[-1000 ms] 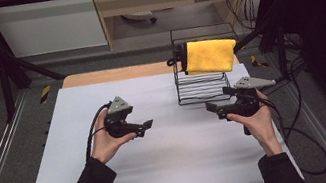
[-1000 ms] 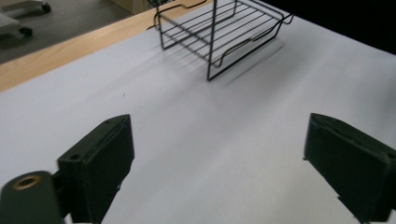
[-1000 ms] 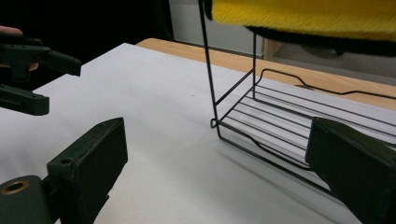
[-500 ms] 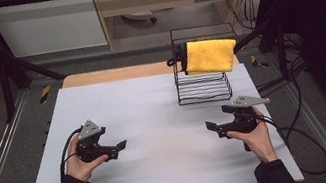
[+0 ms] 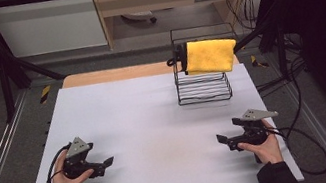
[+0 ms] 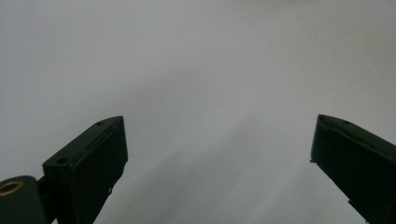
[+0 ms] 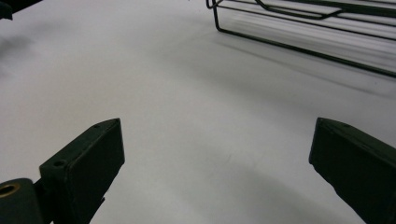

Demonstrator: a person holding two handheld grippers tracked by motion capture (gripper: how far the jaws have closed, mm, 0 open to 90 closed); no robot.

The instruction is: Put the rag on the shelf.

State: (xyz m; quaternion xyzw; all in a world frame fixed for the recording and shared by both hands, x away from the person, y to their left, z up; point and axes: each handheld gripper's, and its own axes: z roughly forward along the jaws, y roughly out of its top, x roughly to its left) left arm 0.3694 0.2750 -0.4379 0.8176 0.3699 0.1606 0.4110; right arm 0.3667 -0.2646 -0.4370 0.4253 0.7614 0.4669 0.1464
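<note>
High view is showing the white bench (image 5: 155, 118) lying bare across most of its surface, with the black wire rack (image 5: 202, 82) standing toward its far right part and the yellow cloth (image 5: 210, 55) draping over the rack's top rail, hanging neatly and touching nothing else. Judging from this, the cloth is looking already placed on the rack, so the hanging part of the work is appearing done and little seems left beyond parking the tools. The left gripper (image 5: 105, 163) is resting low near the bench's near left corner, and the right gripper (image 5: 221, 140) is sitting near the near right edge, both well apart from the rack and from each other. In the left gripper view the fingers (image 6: 91, 161) are standing wide over plain bench surface, gripping nothing. In the right gripper view the fingers (image 7: 88, 163) are likewise spreading wide and empty, with the lower wires of the rack (image 7: 299, 28) lying ahead across open bench.
</note>
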